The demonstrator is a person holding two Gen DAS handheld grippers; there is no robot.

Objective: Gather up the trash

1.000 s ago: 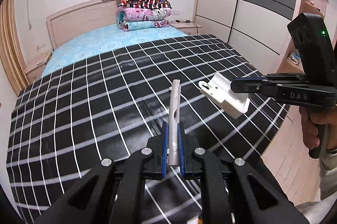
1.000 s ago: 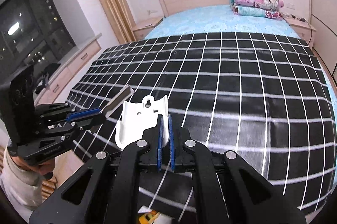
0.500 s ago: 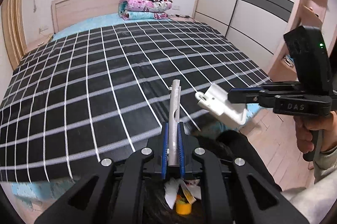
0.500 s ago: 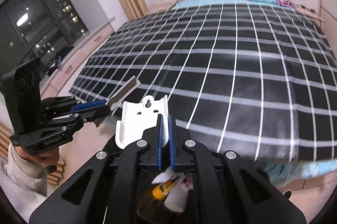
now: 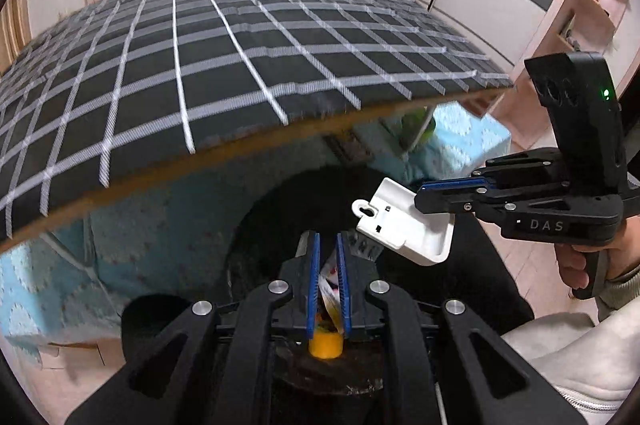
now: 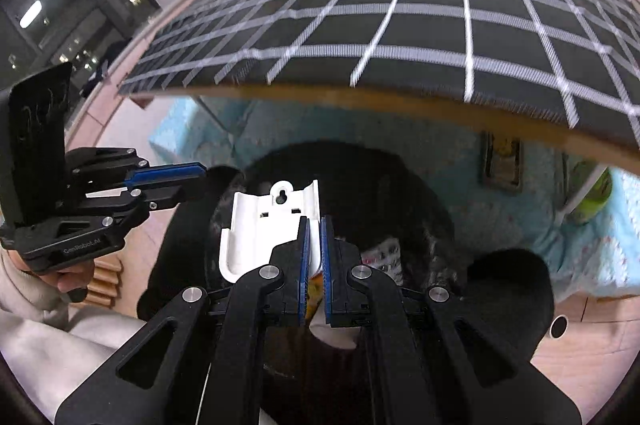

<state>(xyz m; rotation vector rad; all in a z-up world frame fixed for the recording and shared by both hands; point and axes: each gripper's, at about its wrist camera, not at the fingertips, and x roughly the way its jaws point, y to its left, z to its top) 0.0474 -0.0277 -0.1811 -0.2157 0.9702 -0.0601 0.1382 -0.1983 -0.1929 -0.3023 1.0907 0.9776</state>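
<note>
White plastic holder [image 6: 264, 237] being gripped by the closed right tool [image 6: 314, 222] above the black bin [image 6: 360, 165] at the bed's foot, presumably for dropping; left tool [image 5: 327, 237] being held closed, apparently empty

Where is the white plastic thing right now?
The white plastic holder is pinched in the right gripper, hanging over the black trash bin at the foot of the bed.

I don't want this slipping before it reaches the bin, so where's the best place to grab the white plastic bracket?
Probably a thin raised side wall of the white plastic bracket, approached from its closed end, opposite the keyhole tab. That wall is flat and narrow enough for the pads; the right claw holds it that way above the black-lined bin.
</note>
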